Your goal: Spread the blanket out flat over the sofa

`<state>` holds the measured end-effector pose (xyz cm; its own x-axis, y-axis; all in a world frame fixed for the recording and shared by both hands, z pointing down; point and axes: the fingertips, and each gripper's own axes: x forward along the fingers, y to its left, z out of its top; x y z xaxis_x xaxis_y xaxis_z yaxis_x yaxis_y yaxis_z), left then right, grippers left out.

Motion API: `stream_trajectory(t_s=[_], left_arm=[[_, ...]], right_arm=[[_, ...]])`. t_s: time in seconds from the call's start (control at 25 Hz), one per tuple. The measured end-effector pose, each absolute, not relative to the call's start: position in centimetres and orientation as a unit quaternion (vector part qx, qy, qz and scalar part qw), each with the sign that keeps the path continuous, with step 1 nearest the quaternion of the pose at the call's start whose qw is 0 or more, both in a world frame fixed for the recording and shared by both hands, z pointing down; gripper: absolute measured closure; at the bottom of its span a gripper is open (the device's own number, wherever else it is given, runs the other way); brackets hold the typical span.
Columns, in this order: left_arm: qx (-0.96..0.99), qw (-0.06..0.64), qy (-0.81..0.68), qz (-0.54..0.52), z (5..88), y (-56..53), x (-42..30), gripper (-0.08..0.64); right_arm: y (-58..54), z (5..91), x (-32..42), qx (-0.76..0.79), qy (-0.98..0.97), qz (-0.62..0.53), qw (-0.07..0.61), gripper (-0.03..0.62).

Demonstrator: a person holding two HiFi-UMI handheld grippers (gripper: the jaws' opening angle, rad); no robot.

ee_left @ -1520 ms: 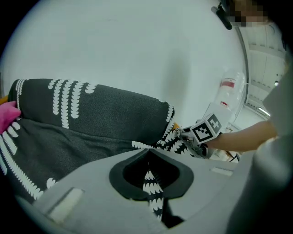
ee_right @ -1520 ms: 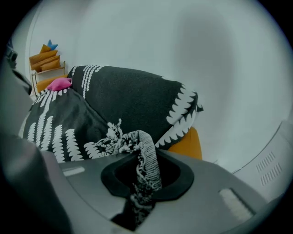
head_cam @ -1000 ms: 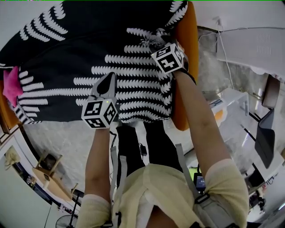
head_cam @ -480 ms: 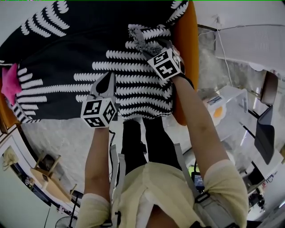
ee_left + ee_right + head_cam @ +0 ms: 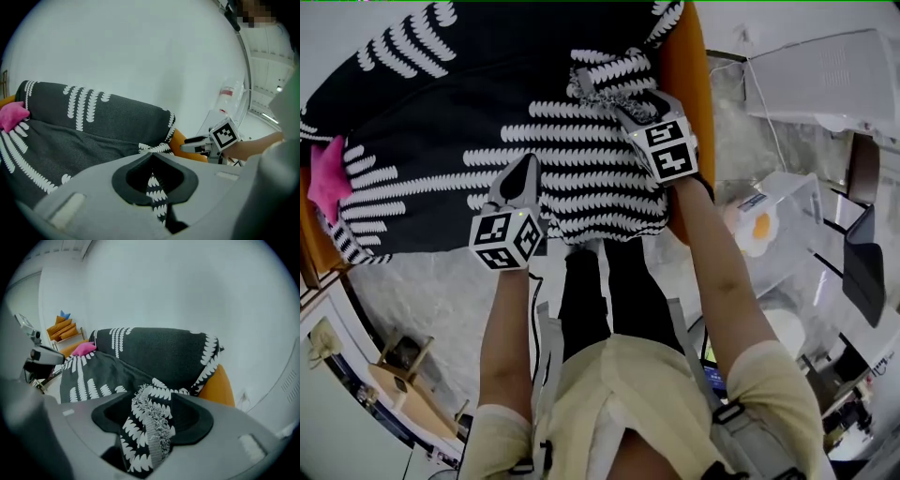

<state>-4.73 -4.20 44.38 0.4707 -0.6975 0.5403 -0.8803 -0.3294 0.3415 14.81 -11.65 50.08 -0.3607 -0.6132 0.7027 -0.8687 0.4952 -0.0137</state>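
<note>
Draping flat calls for even pull here. Black woven blanket with white fern-leaf stripes (image 5: 441,103): already over most of the orange upholstered sofa (image 5: 686,75), filling the upper left and centre of the head view, backrest covered, front hem hanging down toward mid-frame. Bunched at one spot only, top centre, where the fringed corner (image 5: 149,416) rises in a twisted wad.

Caught at two places along the near edge. Right gripper (image 5: 150,427), at the upper right of the head view beside the bare orange arm: jaws closing on that thick wad, fabric pressed from both sides and spilling out above and below. Left gripper (image 5: 152,180), lower and further left over the hem: jaws nearly together, clamped on one thin fold.

Probably best to draw the two holds apart and level, untwist the fringed corner, carry it out over the uncovered arm, then lower both together; letting go of a wad would likely leave a lump.

Further out, at the far left edge: pink star-shaped cushion (image 5: 326,183), touching the blanket.
</note>
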Motion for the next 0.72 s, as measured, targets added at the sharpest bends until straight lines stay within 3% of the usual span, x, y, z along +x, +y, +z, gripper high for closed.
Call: stream_trajectory(t_s=[0.72], left_arm=[[0.794, 0.309, -0.516, 0.092, 37.1, 3.5, -10.2, 0.558]], right_arm=[[3.1, 40.0, 15.3, 0.542, -0.770, 0.244, 0.230, 0.403]])
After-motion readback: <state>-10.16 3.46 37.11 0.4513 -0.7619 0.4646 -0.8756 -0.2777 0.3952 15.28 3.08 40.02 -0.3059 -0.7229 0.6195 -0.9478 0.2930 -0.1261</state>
